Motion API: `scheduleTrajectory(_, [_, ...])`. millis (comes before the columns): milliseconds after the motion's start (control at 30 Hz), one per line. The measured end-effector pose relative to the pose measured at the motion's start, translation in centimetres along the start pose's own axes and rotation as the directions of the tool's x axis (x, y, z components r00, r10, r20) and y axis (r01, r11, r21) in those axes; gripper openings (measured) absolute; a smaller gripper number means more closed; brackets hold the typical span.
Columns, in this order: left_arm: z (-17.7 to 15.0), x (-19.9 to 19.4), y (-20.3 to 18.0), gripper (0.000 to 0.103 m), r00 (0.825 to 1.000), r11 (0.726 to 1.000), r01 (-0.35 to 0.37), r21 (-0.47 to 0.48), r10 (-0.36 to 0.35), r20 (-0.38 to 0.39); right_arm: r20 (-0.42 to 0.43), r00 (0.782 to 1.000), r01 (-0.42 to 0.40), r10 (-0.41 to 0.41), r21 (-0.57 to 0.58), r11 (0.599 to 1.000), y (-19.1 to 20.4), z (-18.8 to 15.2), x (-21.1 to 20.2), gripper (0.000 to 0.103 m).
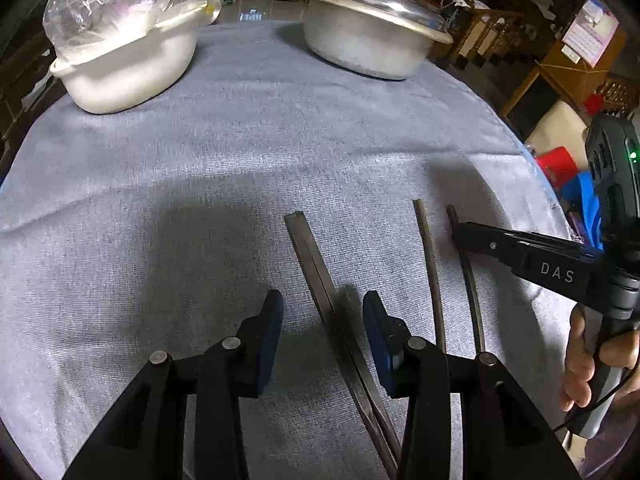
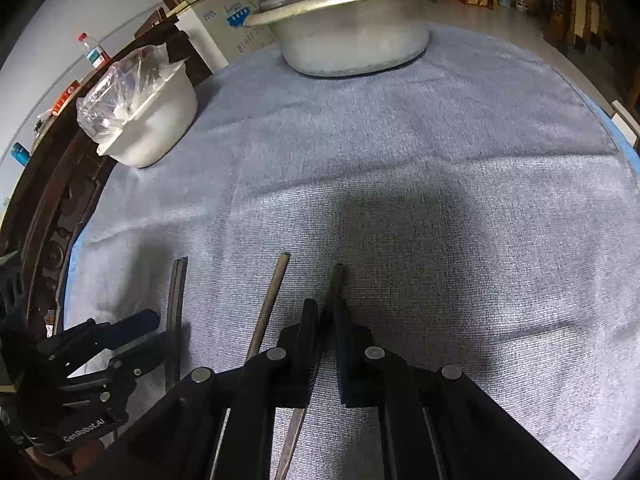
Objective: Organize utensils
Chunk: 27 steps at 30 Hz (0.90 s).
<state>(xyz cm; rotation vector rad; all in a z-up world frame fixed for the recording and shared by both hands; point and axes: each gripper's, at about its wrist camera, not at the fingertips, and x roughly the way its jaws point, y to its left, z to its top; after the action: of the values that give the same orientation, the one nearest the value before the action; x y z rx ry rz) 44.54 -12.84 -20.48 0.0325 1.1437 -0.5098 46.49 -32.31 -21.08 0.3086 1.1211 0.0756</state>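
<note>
lidded metal pot (image 1: 372,36), white bowl (image 1: 124,76), grey cloth (image 1: 240,152)

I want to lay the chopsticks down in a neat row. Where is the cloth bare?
Bare: the wide middle of the grey cloth, between the white bowl, the lidded pot and the chopsticks. Crowded: the near edge, around both grippers.

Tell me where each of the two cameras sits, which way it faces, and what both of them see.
Left wrist: on the left gripper, looking forward over the grey cloth; its open fingers straddle the paired chopsticks; the right gripper and the person's right hand show at right.
Right wrist: on the right gripper, facing the same way; its fingers close around a single chopstick; the left gripper shows at lower left.
Shared: the chopsticks, the lidded metal pot and the white bowl with plastic bag.
</note>
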Motion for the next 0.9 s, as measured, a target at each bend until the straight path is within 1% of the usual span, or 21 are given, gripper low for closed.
scheduleTrajectory(67, [-0.2, -0.2, 0.6, 0.043, 1.0, 1.0, 0.009, -0.001, -0.009, 0.004, 0.001, 1.0, -0.001, 0.001, -0.002, 1.0, 0.0, 0.0, 0.0, 0.01])
scheduleTrajectory(200, [-0.5, -0.4, 1.1, 0.041, 1.0, 1.0, -0.014, 0.017, 0.014, 0.004, 0.003, 1.0, -0.012, 0.012, 0.01, 1.0, -0.2, 0.0, 0.0, 0.01])
scheduleTrajectory(267, [-0.5, -0.5, 1.2, 0.041, 1.0, 1.0, -0.024, 0.003, 0.024, -0.003, 0.006, 1.0, -0.009, 0.009, 0.01, 1.0, -0.2, 0.0, 0.0, 0.01])
scheduleTrajectory(367, [-0.9, -0.6, 1.0, 0.041, 1.0, 1.0, -0.01, -0.011, 0.01, -0.003, 0.011, 1.0, -0.011, 0.011, 0.014, 1.0, -0.3, -0.1, 0.0, 0.01])
scheduleTrajectory(467, [-1.5, -1.0, 0.7, 0.041, 1.0, 1.0, -0.024, 0.016, 0.023, 0.001, 0.013, 1.0, -0.015, 0.015, 0.018, 1.0, -0.4, -0.1, 0.0, 0.01])
scheduleTrajectory(633, [-1.3, -0.8, 0.0, 0.041, 1.0, 1.0, 0.028, 0.005, -0.028, 0.01, 0.017, 1.0, -0.015, 0.015, 0.014, 1.0, -0.4, -0.1, -0.1, 0.01])
scheduleTrajectory(800, [-1.2, -0.5, 0.2, 0.042, 0.999, 0.999, 0.048, 0.021, -0.048, 0.024, 0.016, 1.0, -0.026, 0.026, 0.017, 1.0, -0.6, 0.0, -0.1, 0.01])
scheduleTrajectory(900, [-1.7, -0.9, 0.5, 0.042, 0.999, 0.998, 0.04, 0.046, -0.04, 0.013, 0.017, 0.999, -0.033, 0.033, 0.017, 0.999, -0.6, 0.0, -0.1, 0.01])
